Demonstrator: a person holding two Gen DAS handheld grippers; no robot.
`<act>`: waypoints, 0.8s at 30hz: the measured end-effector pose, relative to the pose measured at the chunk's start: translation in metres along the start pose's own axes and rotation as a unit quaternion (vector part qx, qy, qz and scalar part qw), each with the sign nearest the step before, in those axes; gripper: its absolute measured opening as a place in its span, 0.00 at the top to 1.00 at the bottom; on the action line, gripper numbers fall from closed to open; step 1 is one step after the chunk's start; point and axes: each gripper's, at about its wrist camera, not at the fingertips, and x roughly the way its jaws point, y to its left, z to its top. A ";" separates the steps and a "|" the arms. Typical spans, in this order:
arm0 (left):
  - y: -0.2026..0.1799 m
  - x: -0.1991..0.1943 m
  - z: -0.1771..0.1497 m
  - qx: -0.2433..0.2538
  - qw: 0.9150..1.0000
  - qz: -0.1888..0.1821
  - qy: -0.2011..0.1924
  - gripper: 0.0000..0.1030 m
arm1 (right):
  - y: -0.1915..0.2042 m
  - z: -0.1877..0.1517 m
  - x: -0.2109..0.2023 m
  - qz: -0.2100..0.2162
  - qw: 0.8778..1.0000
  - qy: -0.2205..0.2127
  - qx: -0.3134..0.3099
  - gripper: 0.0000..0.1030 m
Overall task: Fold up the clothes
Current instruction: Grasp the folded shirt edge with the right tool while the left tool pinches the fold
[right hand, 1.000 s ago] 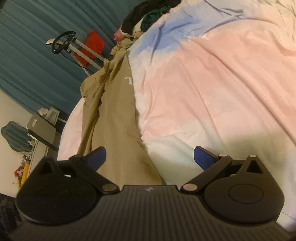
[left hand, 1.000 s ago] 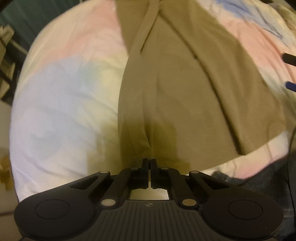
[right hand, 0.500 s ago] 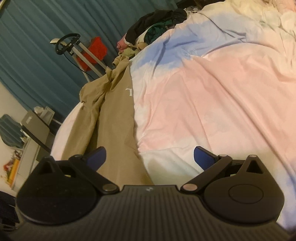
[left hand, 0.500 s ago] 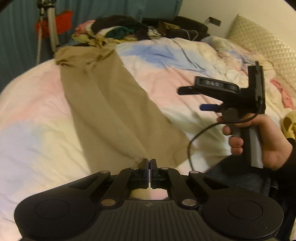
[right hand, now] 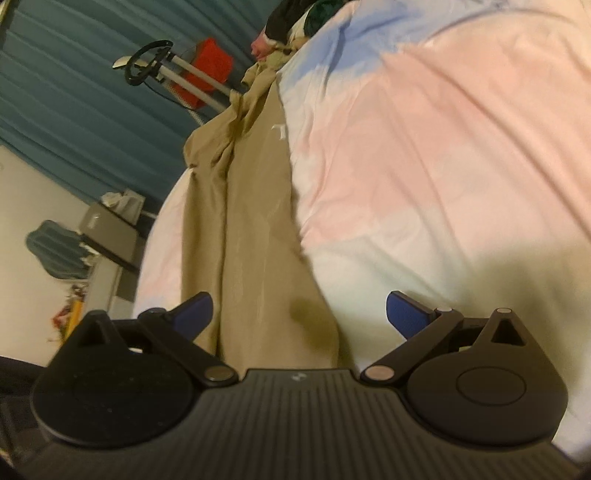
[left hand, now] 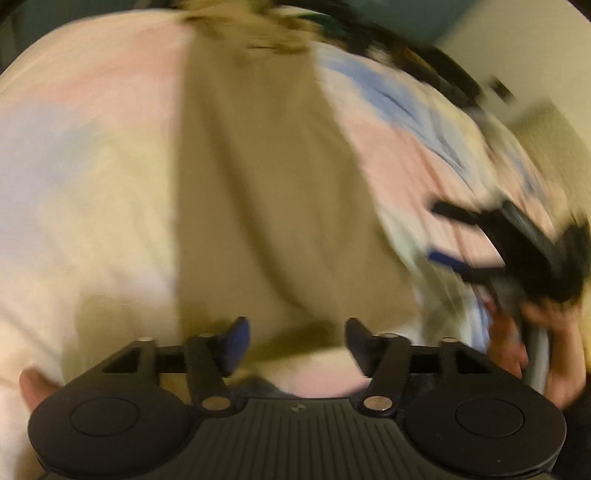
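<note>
1. Left gripper [left hand: 295, 338]: jaws spread wide, blue-padded fingers [left hand: 236, 341] well apart, nothing between them. It sits above the near hem of the garment; contact cannot be told, as the left wrist view is heavily blurred.

2. Right gripper [right hand: 300, 314]: jaws spread wide, blue pads [right hand: 406, 314] well apart, holding nothing. The left pad lies over the near end of the garment, the right pad over bare bedding. In the left wrist view the same tool [left hand: 517, 243] shows at the right edge, gripped by a hand [left hand: 546, 332].

3. Khaki trousers [right hand: 255, 236]: the task item. Laid lengthwise on the bed, one long tan strip running away from both cameras. The far end is bunched and creased near the bed's far edge; a small white mark sits by the right edge of the cloth. In the left wrist view the strip [left hand: 266, 192] fills the middle of the frame.

4. Duvet [right hand: 443, 155]: pastel cover with pink, blue and cream patches, softly wrinkled, bearing the trousers.

5. Clothes pile [right hand: 295, 18]: dark and green garments heaped at the far end of the bed, beyond the trousers.

6. Curtain [right hand: 74, 92]: teal, pleated, covering the far wall.

7. Stand [right hand: 173, 70]: pale metal legs with a black ring at the top, a red item [right hand: 210, 66] just behind it, set before the curtain.

8. Side furniture [right hand: 110, 236]: grey unit beside the bed at left, small items on top; details too small to tell.
</note>
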 end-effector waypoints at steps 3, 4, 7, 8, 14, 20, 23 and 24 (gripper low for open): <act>0.029 0.007 0.008 -0.088 0.996 0.002 -0.001 0.28 | -0.006 -0.007 0.004 0.001 1.000 0.020 0.013 0.05; 0.035 0.011 0.010 -0.106 0.994 0.003 -0.002 0.27 | -0.008 -0.009 0.006 -0.001 0.999 0.029 0.017 0.12; 0.043 0.029 0.013 -0.128 0.991 0.030 0.019 0.24 | -0.013 -0.018 0.012 -0.017 0.998 0.051 0.027 0.25; 0.043 0.035 0.013 -0.127 0.991 0.042 0.030 0.25 | -0.015 -0.021 0.013 -0.017 0.998 0.055 0.035 0.25; 0.043 0.047 0.017 -0.132 0.989 0.057 0.035 0.41 | -0.025 -0.030 0.020 0.039 0.989 0.108 0.092 0.35; 0.036 0.035 0.011 -0.114 0.993 0.017 0.009 0.94 | -0.015 -0.043 0.019 0.047 0.987 0.133 0.076 0.46; 0.034 0.025 0.009 -0.111 0.994 0.001 -0.018 0.96 | 0.005 -0.049 0.019 0.007 0.989 0.146 0.007 0.55; 0.034 0.021 0.009 -0.112 0.993 -0.006 -0.027 0.96 | 0.013 -0.052 0.018 -0.007 0.988 0.150 -0.019 0.59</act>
